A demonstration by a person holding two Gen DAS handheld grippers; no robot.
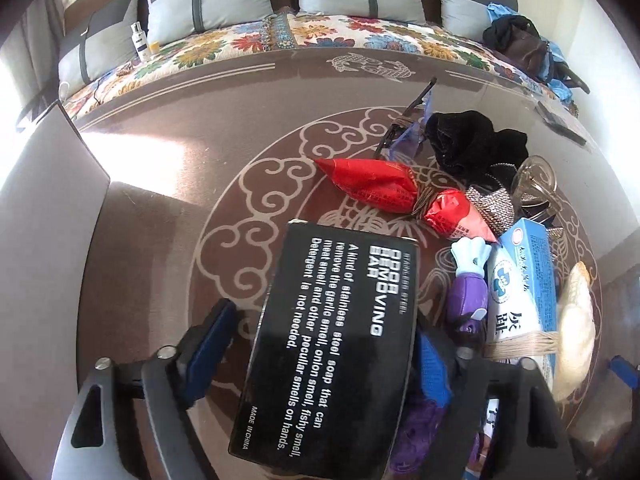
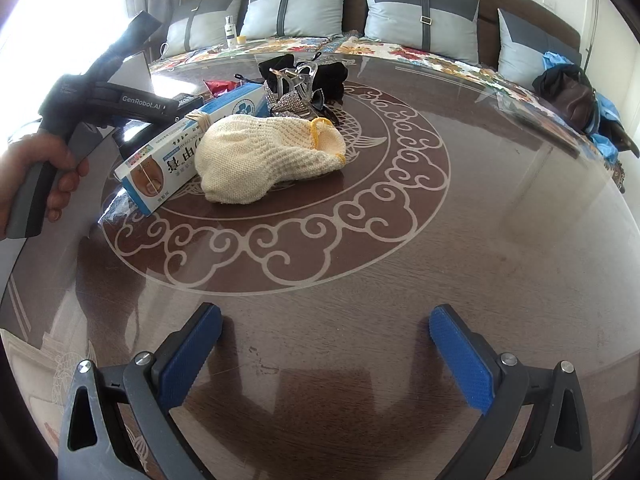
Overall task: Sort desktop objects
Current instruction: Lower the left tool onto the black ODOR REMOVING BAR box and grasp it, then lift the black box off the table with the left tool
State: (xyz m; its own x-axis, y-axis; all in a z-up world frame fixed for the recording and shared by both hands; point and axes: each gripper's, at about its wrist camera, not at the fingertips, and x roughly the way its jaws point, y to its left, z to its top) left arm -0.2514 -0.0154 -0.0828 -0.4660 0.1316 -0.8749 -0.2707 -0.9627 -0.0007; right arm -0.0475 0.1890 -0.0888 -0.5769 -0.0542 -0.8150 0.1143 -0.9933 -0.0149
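Black box [image 1: 332, 344] between left claw [image 1: 320, 344] pads

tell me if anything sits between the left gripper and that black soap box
Nothing visible does. The black soap box already lies between the left gripper's blue pads. The right-side pad is at its edge, with a gap showing at the left pad. The purple toy crowds the right side.

Home living room: cushioned sofa [image 2: 360, 20], glass-topped table [image 2: 480, 240].
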